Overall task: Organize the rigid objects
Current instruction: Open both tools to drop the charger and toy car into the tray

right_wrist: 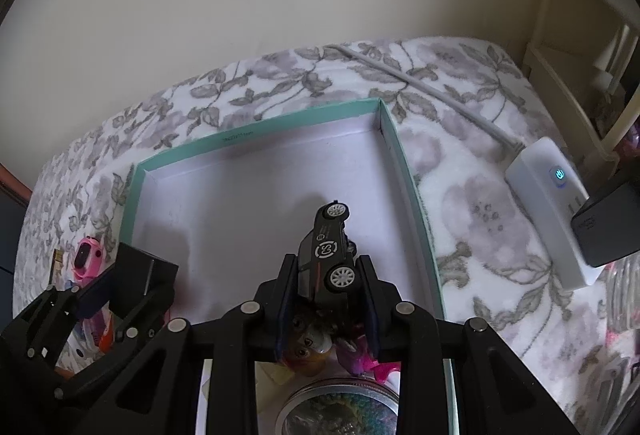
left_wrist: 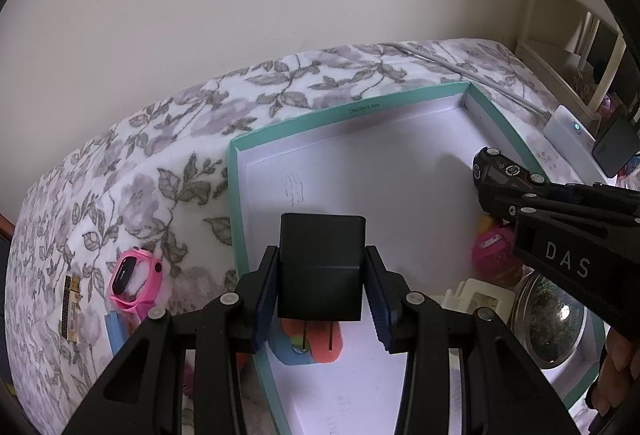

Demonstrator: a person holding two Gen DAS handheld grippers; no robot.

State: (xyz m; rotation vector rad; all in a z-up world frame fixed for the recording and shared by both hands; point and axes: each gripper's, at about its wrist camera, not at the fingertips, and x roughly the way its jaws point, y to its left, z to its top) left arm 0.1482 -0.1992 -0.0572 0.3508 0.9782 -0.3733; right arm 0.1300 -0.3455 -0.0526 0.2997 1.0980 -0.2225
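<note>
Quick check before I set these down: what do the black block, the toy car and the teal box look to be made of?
Black block: matte, likely plastic; flat faces, softly rounded edges, no shine.
Toy car: dark painted body with printed markings and pale moulded wheels; metal or plastic, cannot tell.
Teal box: cardboard, thin straight walls, folded corners, white paper lining.

We see a bed (left_wrist: 168, 139) covered with a white blanket printed with grey leaves and mauve flowers, running from lower left to upper right of the frame. Directly on it lies a shallow teal-edged box (left_wrist: 234, 195) at centre. Left of the box lie a pink watch (left_wrist: 132, 279) and a small yellow-and-black strip (left_wrist: 70, 309). At the right edge rest a white power strip (right_wrist: 548, 211) with its cable (right_wrist: 420, 83) and a black block (right_wrist: 608, 231).
</note>
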